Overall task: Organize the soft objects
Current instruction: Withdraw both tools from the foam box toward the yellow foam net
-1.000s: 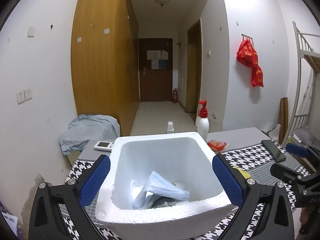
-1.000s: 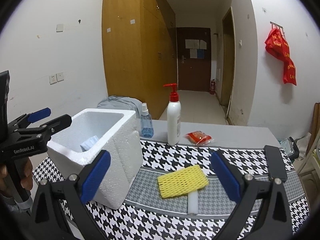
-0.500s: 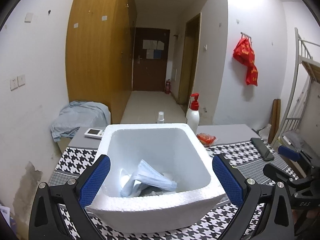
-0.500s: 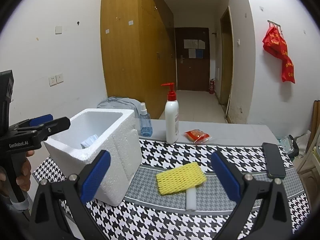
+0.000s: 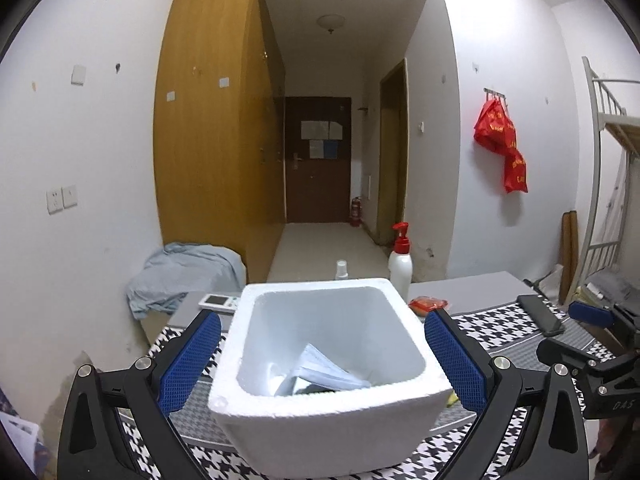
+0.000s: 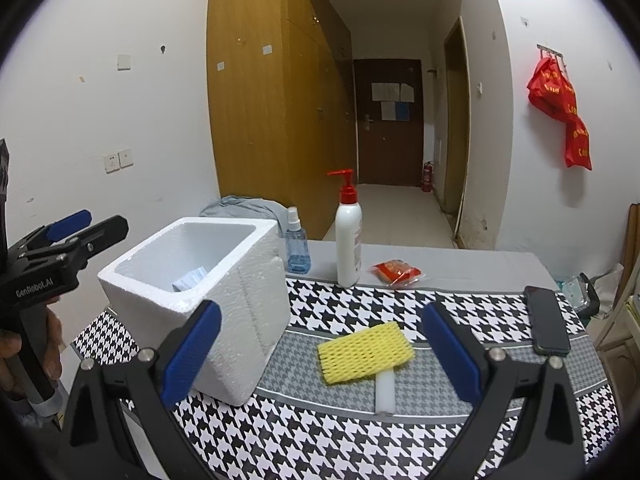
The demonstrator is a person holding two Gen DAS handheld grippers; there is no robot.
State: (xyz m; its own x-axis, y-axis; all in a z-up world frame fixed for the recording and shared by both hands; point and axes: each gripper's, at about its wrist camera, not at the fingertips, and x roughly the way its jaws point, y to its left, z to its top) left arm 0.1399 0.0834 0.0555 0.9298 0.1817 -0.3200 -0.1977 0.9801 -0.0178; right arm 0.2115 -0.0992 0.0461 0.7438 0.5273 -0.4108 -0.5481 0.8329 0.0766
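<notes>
- Table, houndstooth cloth on it.
- Foam box at 9 o'clock in the right view; a mask lies inside it.
- Left gripper: jaws wide apart, empty, either side of the box.
- Right gripper: jaws wide apart, empty, held above the cloth.
- Yellow foam net lies flat between the right jaws, overlapping a white foam strip at its 6 o'clock.
- Phone at 3 o'clock.
</notes>
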